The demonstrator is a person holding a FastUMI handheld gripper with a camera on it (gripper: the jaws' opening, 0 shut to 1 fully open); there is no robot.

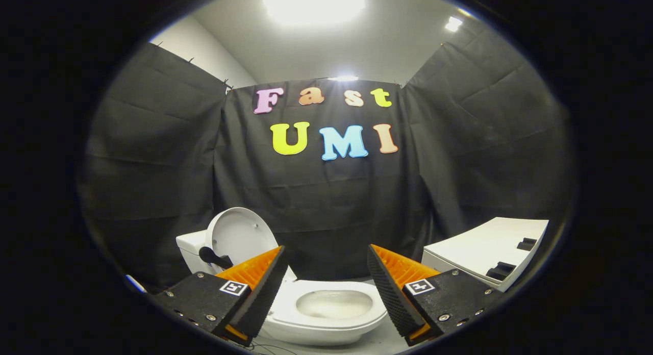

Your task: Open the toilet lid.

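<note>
The gripper [325, 273] is released, its fingers spread wide and holding nothing. Between them and just ahead sits the toilet [326, 317], seat down and bowl exposed. Beyond the left finger the lid [240, 237] already stands raised, leaning back toward the tank [190, 248], so the task looks done or nearly so. The risk now seems to be the lid dropping forward if it is not fully past upright, or a finger clipping it on withdrawal. A white slab [484, 253] lies to the right, beyond the right finger, well apart.
</note>
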